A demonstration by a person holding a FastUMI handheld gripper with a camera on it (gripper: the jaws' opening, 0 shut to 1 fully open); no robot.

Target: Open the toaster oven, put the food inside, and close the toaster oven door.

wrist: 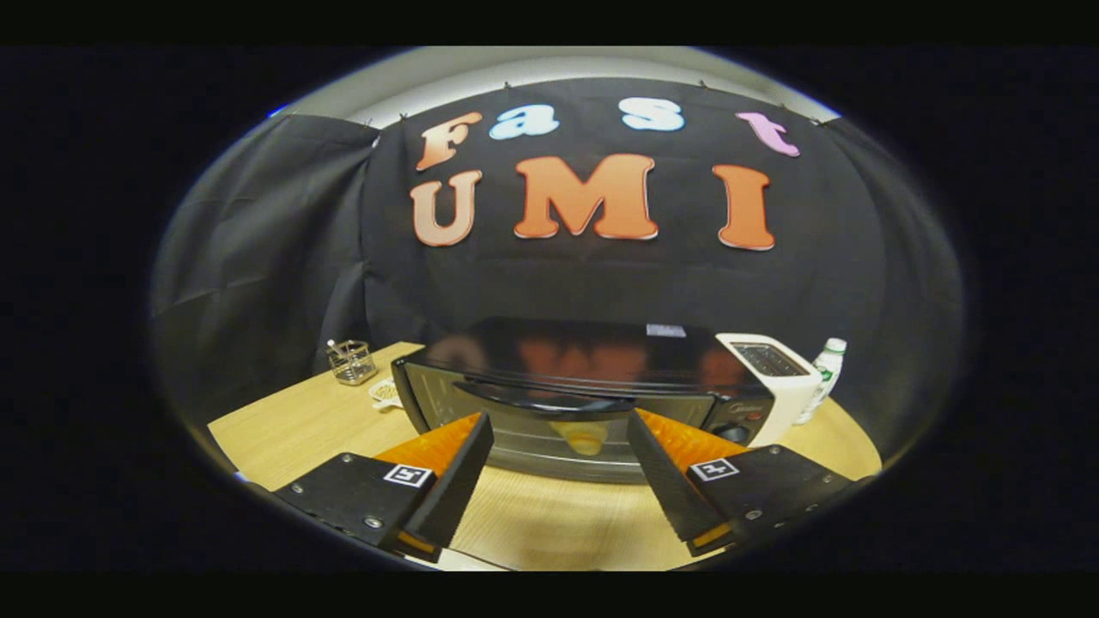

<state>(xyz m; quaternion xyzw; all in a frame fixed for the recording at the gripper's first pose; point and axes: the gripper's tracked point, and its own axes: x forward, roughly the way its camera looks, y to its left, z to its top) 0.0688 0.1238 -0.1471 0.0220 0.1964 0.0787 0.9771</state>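
Note:
A black toaster oven (575, 352) stands on the wooden table just ahead of my fingers. Its glass door (515, 421) is closed or nearly closed, with a dark curved handle (541, 396) along the door's top. Through the glass a pale yellowish piece of food (584, 438) shows inside. My gripper (560, 433) is open, its two fingers spread wide in front of the door and just below the handle, with nothing between them. The oven's knobs (734, 429) sit at the right of its front.
A white pop-up toaster (773, 378) stands against the oven's right side, with a small plastic bottle (824, 369) beyond it. Left of the oven are a small glass holder (350, 360) and a little white dish (386, 393). Bare wooden tabletop (549, 515) lies below my fingers.

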